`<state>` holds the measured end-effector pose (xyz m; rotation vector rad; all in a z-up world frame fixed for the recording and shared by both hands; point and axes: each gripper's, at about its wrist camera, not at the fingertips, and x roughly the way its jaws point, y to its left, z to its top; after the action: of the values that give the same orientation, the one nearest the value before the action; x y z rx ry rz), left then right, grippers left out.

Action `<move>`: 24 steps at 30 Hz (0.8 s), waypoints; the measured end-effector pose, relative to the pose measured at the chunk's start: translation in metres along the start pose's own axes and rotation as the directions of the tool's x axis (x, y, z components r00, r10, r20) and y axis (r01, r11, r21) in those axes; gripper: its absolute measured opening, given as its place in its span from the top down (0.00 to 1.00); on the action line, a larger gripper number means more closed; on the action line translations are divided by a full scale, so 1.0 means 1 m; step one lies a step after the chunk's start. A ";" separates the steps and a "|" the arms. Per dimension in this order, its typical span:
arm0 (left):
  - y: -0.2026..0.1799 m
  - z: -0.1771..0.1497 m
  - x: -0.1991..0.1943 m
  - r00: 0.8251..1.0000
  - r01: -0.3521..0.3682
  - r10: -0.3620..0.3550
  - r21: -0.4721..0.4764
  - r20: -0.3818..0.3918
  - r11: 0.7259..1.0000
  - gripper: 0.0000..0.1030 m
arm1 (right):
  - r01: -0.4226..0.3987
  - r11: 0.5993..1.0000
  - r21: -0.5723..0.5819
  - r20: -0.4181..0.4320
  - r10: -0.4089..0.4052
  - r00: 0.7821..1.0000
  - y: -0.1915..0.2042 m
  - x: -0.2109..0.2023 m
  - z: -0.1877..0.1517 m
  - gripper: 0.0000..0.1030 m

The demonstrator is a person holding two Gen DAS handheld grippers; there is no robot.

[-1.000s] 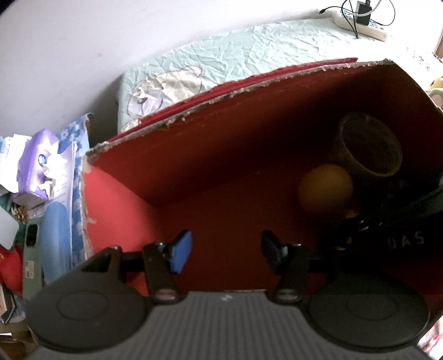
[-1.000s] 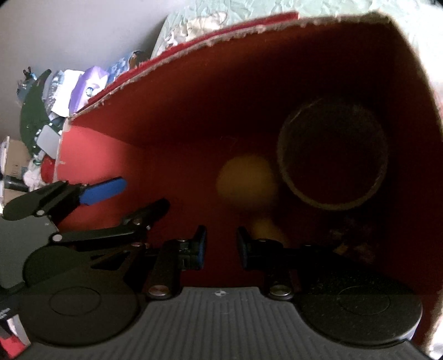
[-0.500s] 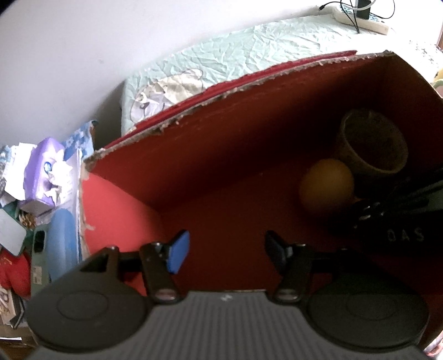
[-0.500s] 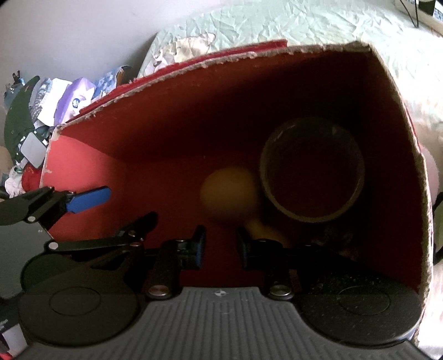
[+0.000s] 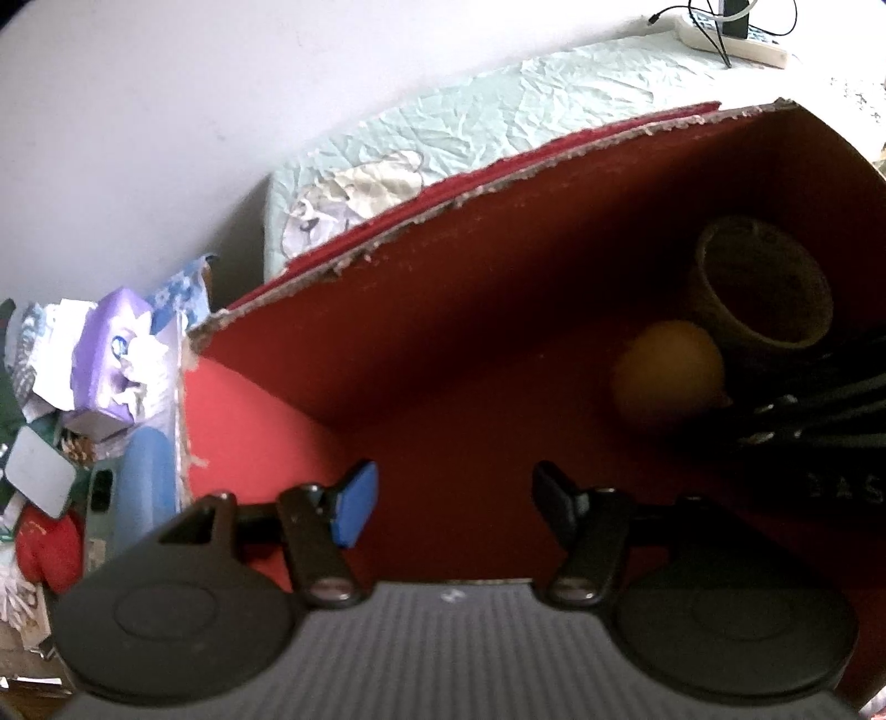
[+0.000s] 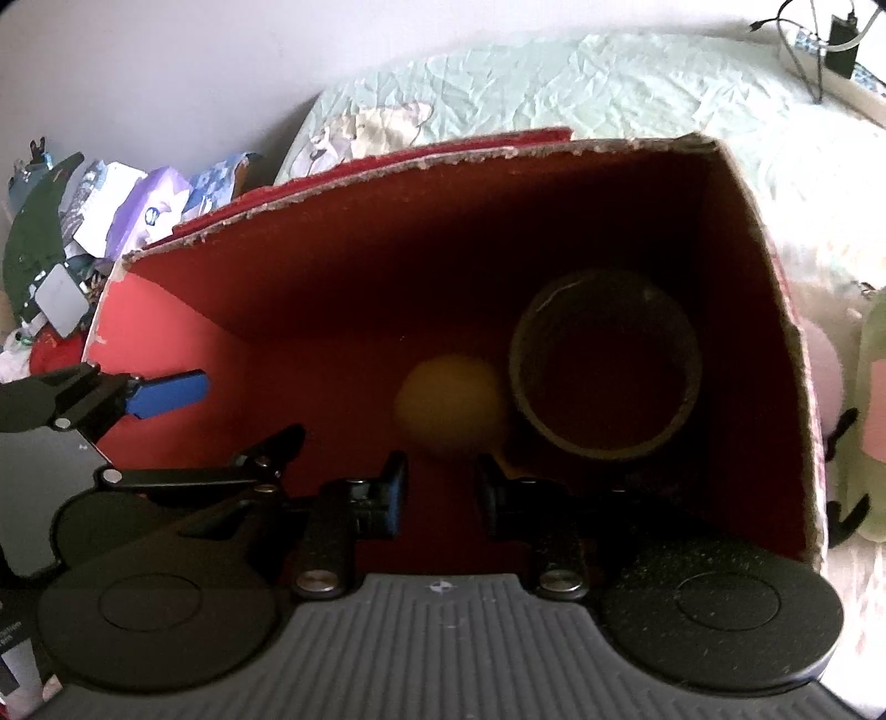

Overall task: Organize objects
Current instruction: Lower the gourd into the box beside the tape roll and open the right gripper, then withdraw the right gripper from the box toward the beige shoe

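Both grippers are seen poised over the open top of a red cardboard box (image 6: 742, 221). At the lower centre of the left wrist view, the left gripper (image 5: 451, 501) is held with its jaws wide apart and nothing between them; one fingertip (image 5: 354, 509) carries a blue pad. In the right wrist view the right gripper (image 6: 440, 490) is found at lower centre, its jaws parted by a narrower gap, and nothing is clamped there either. The left gripper is also caught at the left edge of that view (image 6: 221, 412), reaching into the box.

Inside the box, towards the right of both frames, a round yellow ball (image 6: 451, 407) is seen blurred on the floor, just beside a brown cup (image 6: 606, 363) whose mouth is turned towards the cameras. In the left wrist view the ball (image 5: 670, 371) sits below and left of the cup (image 5: 761, 288).

Behind the box a crumpled pale green sheet (image 5: 554, 105) is spread, and a white power strip (image 5: 736, 39) with cables is placed at the upper right. A purple tissue pack (image 5: 113, 354) is seen among clutter at the left edge.
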<state>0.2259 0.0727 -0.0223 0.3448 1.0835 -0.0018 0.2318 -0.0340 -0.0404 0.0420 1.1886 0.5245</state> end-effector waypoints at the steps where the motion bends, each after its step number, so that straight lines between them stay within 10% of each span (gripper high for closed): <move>1: 0.001 0.001 0.001 1.000 0.001 -0.001 -0.004 -0.003 1.000 0.34 | 0.001 1.000 0.003 0.007 -0.001 1.000 0.000 0.000 -0.001 0.72; 24: -0.011 -0.012 -0.059 0.994 -0.049 0.052 -0.034 0.098 0.998 0.35 | 0.004 1.000 0.018 0.205 -0.007 0.979 0.004 -0.049 -0.033 0.61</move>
<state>0.1860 0.0556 0.0207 0.3398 0.9757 0.0430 0.1879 -0.0586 -0.0094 0.1055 0.9912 0.4927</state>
